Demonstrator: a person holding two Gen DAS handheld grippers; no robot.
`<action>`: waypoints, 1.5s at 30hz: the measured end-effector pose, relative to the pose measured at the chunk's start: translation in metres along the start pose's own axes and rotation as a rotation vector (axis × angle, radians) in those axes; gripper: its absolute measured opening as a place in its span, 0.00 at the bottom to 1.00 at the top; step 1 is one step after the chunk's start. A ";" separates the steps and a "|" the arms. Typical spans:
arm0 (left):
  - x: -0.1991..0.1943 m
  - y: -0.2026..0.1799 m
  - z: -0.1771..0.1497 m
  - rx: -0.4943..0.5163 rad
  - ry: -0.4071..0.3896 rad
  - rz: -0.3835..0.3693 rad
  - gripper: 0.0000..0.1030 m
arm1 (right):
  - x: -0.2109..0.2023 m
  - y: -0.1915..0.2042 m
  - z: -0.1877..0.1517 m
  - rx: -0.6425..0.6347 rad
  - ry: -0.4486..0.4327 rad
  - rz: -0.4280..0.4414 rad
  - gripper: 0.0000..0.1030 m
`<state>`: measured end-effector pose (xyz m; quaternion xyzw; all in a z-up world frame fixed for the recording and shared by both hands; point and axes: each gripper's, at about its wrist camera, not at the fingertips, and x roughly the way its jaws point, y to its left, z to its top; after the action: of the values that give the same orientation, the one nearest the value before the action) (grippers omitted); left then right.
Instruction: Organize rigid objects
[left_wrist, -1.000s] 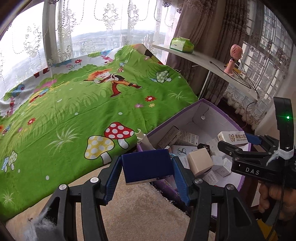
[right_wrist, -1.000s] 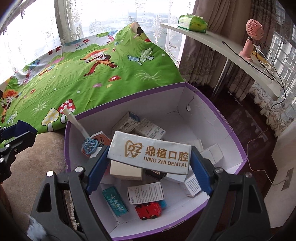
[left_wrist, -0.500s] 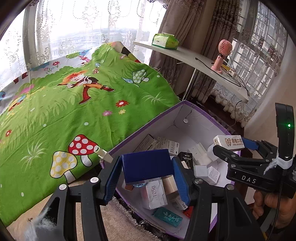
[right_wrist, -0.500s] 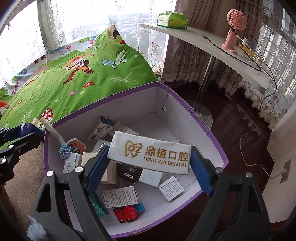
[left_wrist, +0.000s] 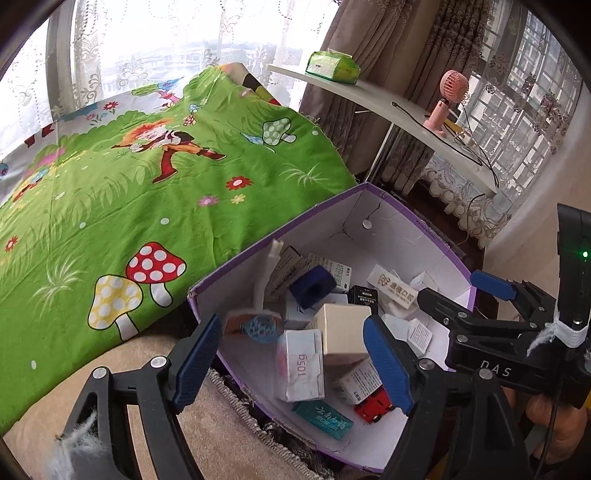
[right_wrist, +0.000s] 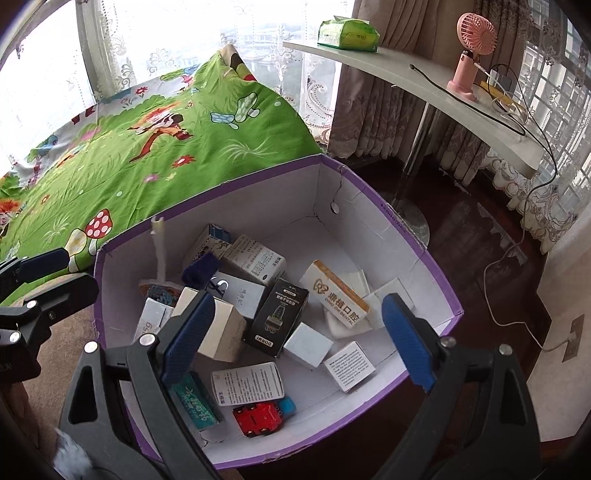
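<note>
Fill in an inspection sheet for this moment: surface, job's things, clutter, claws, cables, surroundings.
Surface: beige carpet beside a bed with a green cartoon sheet.
Job's things: purple-rimmed box holds the dental carton, blue block, black carton, red toy car and other small cartons.
Clutter: nothing seen outside the box.
Claws: left claw and right claw both opening, nothing between the pads.
Cables: black cable on the shelf; white cable on the floor.
Surroundings: pink fan, green tissue pack, curtains.
</note>
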<state>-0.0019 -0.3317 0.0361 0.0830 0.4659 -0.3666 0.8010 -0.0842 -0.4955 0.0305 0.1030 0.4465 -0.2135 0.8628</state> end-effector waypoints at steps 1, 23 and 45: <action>-0.001 0.000 -0.004 -0.004 0.009 -0.010 0.79 | -0.002 0.000 -0.003 0.003 -0.001 -0.001 0.90; -0.012 -0.019 -0.023 0.089 -0.005 0.018 0.97 | -0.019 0.004 -0.025 0.018 -0.010 -0.024 0.90; -0.007 -0.020 -0.025 0.097 0.016 0.017 0.97 | -0.016 0.005 -0.027 0.010 0.002 -0.023 0.90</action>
<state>-0.0341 -0.3302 0.0325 0.1288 0.4531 -0.3812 0.7955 -0.1097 -0.4764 0.0281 0.1026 0.4475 -0.2258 0.8592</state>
